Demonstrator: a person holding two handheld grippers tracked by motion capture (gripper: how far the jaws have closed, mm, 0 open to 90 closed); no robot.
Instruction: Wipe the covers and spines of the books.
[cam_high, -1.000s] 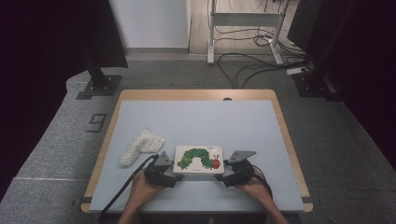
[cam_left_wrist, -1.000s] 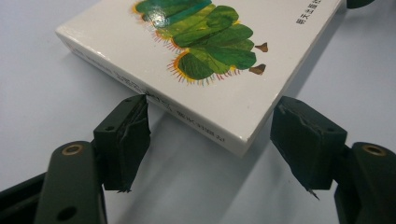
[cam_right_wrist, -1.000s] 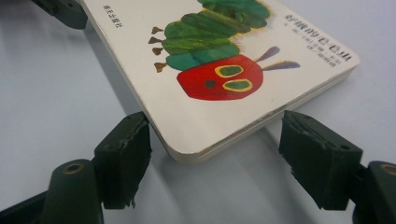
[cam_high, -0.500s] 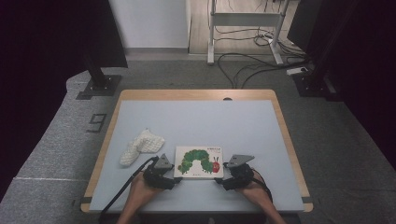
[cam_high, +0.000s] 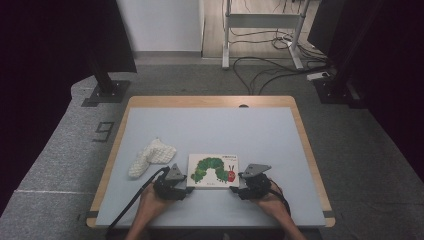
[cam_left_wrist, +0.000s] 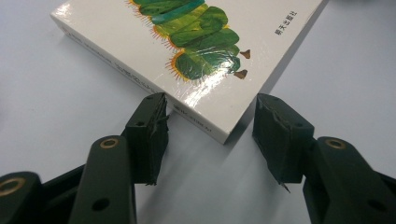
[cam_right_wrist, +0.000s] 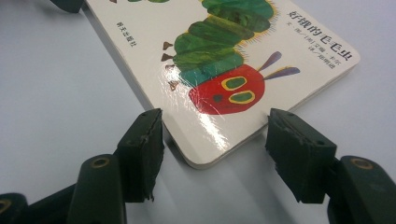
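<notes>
Straddling 2 near corners of the caterpillar picture book (cam_high: 213, 171), my left tongs (cam_left_wrist: 210, 128) and right tongs (cam_right_wrist: 215, 133) gape wide, gripping nothing; it lies flat on the bench (cam_high: 210, 130) between them.

White book (cam_high: 213, 170) w/ green caterpillar, red head; black fingers (cam_left_wrist: 149, 130); pale-blue table (cam_high: 210, 130).
</notes>
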